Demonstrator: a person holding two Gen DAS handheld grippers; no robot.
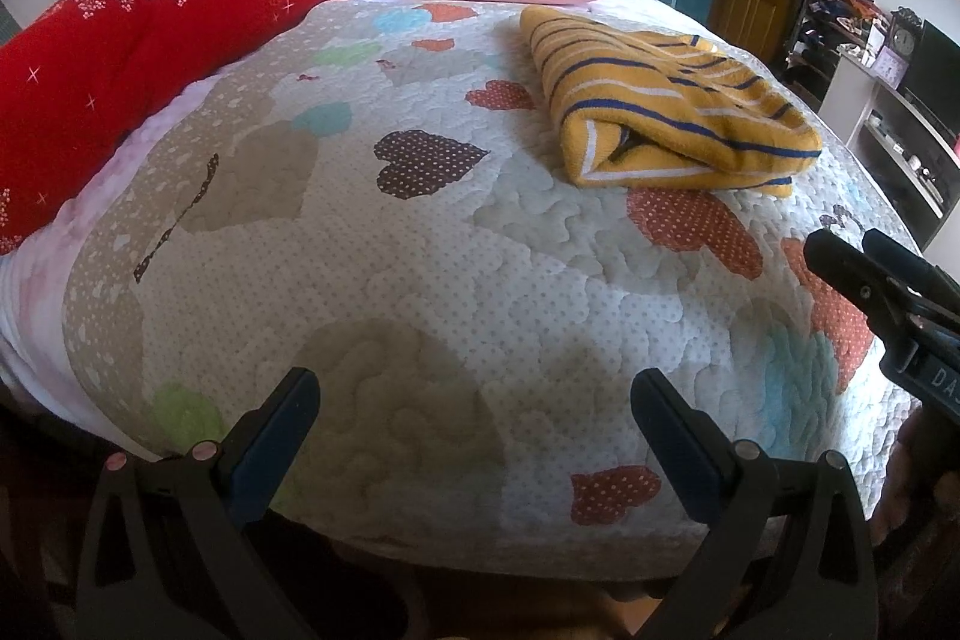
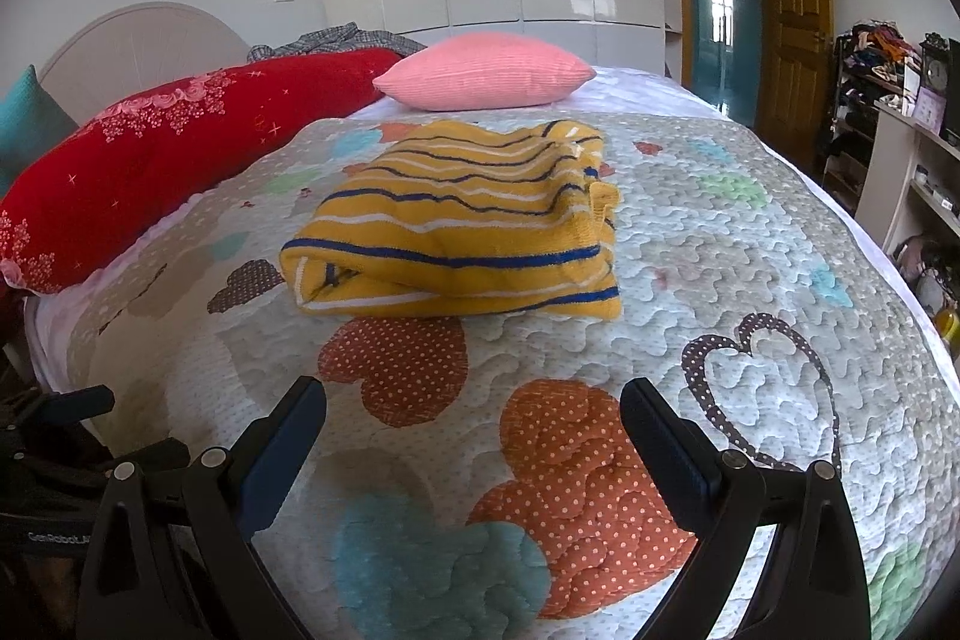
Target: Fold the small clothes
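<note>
A yellow garment with blue and white stripes (image 1: 672,100) lies folded in a thick rectangle on the quilted bed cover (image 1: 420,280). It also shows in the right wrist view (image 2: 462,232), straight ahead of the fingers. My left gripper (image 1: 474,400) is open and empty, low over the near edge of the bed, well short and left of the garment. My right gripper (image 2: 474,412) is open and empty, over the cover a short way in front of the garment. The right gripper also shows at the right edge of the left wrist view (image 1: 864,274).
A long red bolster (image 1: 150,58) lies along the left side of the bed. A pink pillow (image 2: 486,70) sits at the head. A grey checked cloth (image 2: 336,40) lies behind the bolster. Shelves with clutter (image 2: 912,148) and a wooden door (image 2: 792,22) stand at the right.
</note>
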